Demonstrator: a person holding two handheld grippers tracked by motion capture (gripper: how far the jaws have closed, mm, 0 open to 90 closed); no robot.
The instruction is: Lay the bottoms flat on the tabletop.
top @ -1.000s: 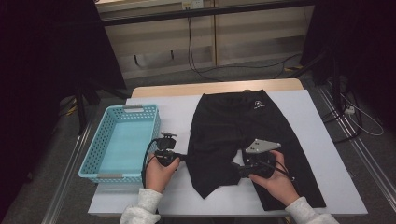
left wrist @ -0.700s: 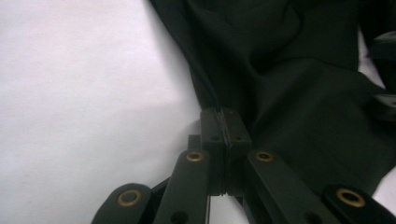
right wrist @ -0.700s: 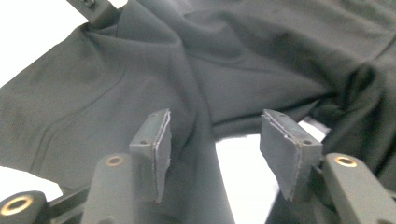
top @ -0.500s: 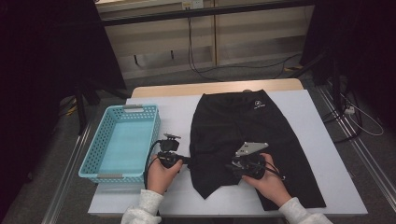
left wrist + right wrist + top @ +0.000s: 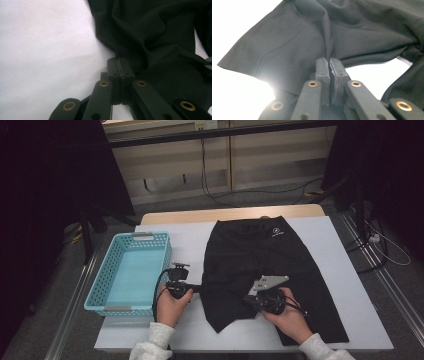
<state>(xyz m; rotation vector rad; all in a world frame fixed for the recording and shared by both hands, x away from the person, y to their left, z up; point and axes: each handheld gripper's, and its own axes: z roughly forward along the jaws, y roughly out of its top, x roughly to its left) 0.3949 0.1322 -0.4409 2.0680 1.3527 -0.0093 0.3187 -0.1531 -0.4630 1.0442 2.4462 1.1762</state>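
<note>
Both grippers' jaws pinch the black shorts [image 5: 260, 265]: left gripper [image 5: 119, 65] at the edge, right gripper [image 5: 329, 65], just closed, on a fold.

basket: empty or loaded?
Empty. The high view shows the blue basket's bare floor, with the black shorts lying on the table beside it.

We see black shorts [image 5: 260, 265] lying flat on the tabletop [image 5: 345, 270], waistband far, left leg fabric bunched.
</note>
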